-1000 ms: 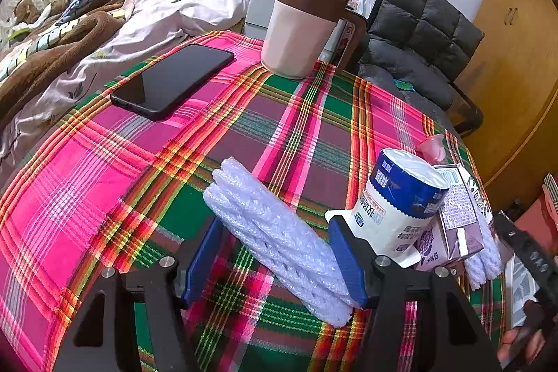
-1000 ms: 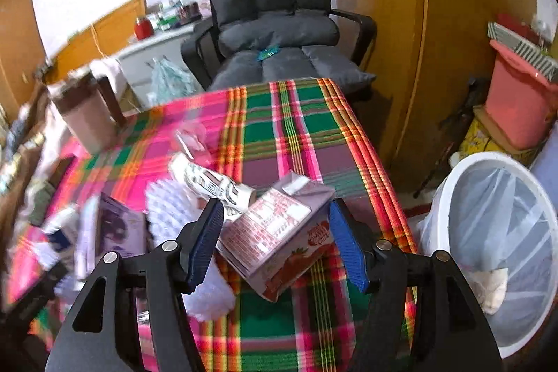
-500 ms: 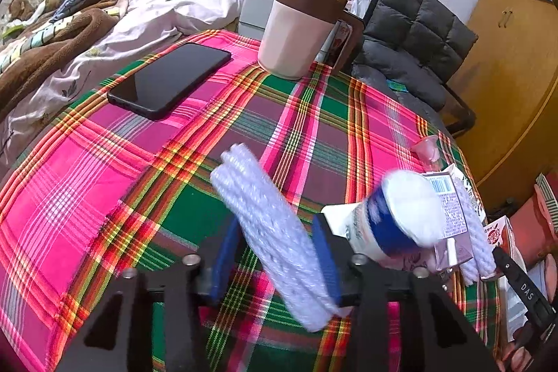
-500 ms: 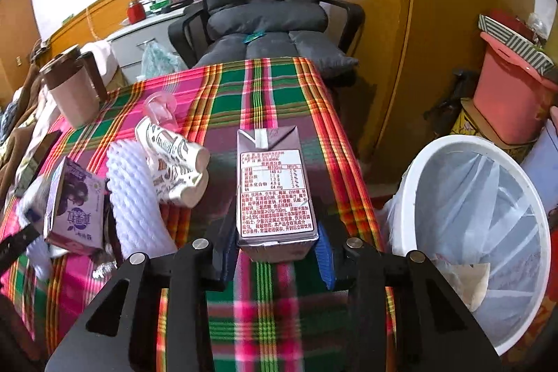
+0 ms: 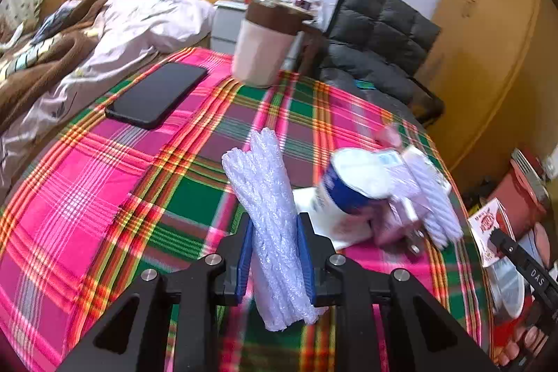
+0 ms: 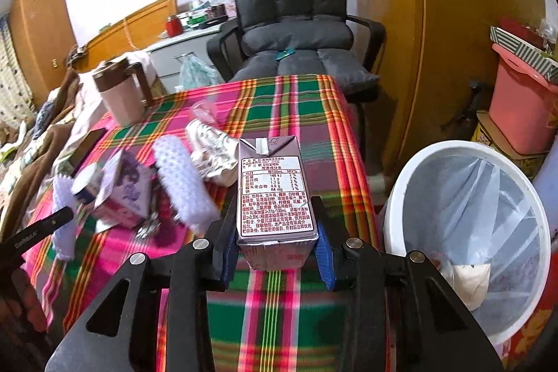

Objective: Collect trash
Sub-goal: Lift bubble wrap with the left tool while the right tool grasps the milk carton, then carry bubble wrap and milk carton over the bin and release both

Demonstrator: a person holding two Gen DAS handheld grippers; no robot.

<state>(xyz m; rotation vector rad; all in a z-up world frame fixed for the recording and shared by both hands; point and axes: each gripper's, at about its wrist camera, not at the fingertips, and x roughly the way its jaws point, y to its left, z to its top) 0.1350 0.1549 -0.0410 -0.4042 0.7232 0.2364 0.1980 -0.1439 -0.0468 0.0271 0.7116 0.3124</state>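
Note:
My left gripper (image 5: pixel 273 258) is shut on a white foam net sleeve (image 5: pixel 270 197), lifted and tilted above the plaid tablecloth (image 5: pixel 104 190). To its right lie a blue-and-white yogurt cup (image 5: pixel 352 187), a purple carton and another foam sleeve (image 5: pixel 436 197), all blurred. My right gripper (image 6: pixel 275 244) is shut on a silver drink carton (image 6: pixel 273 187), held upright above the table's near edge. A white bin with a clear liner (image 6: pixel 481 222) stands on the floor to its right. Left of the carton lie a foam sleeve (image 6: pixel 185 180), a purple carton (image 6: pixel 125 194) and a crumpled wrapper (image 6: pixel 212 152).
A black phone (image 5: pixel 157 93) and a pink jug with a brown lid (image 5: pixel 265 47) sit at the table's far side. A grey padded chair (image 6: pixel 293 33) stands behind the table. A bed with bedding (image 5: pixel 69 51) is at the left, a pink box (image 6: pixel 519 107) at the right.
My left gripper shut on the foam sleeve and lifted it, knocking the yogurt cup over. My right gripper shut on the silver carton, stood it upright and carried it toward the table's near edge.

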